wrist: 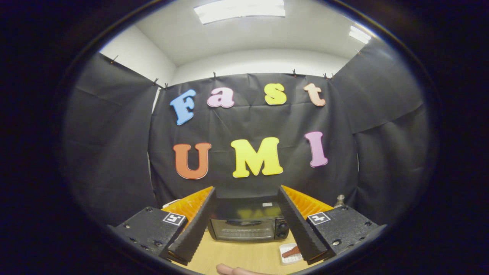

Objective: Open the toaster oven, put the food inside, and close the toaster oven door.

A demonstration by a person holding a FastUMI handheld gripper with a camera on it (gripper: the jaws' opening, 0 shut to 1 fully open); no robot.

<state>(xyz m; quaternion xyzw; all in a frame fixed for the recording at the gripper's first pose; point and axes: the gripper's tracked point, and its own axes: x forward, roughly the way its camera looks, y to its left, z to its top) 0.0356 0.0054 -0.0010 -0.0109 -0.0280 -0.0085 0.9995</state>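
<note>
A black toaster oven (247, 223) stands on the wooden table (237, 256) against the back cloth wall, its glass door shut and its handle across the top of the door. Two knobs (282, 230) sit on its right side. My gripper (247, 221) is open and holds nothing; the oven shows in the wide gap between its fingers (193, 233), some way ahead. A small white tray with a reddish-brown piece of food (291, 252) lies on the table in front of the oven's right side, beside the right finger (300, 229).
A person's fingertips (233, 270) rest on the table's near edge, between my fingers. A small metal object (339, 200) stands at the back right by the cloth. Black cloth walls close the booth on three sides.
</note>
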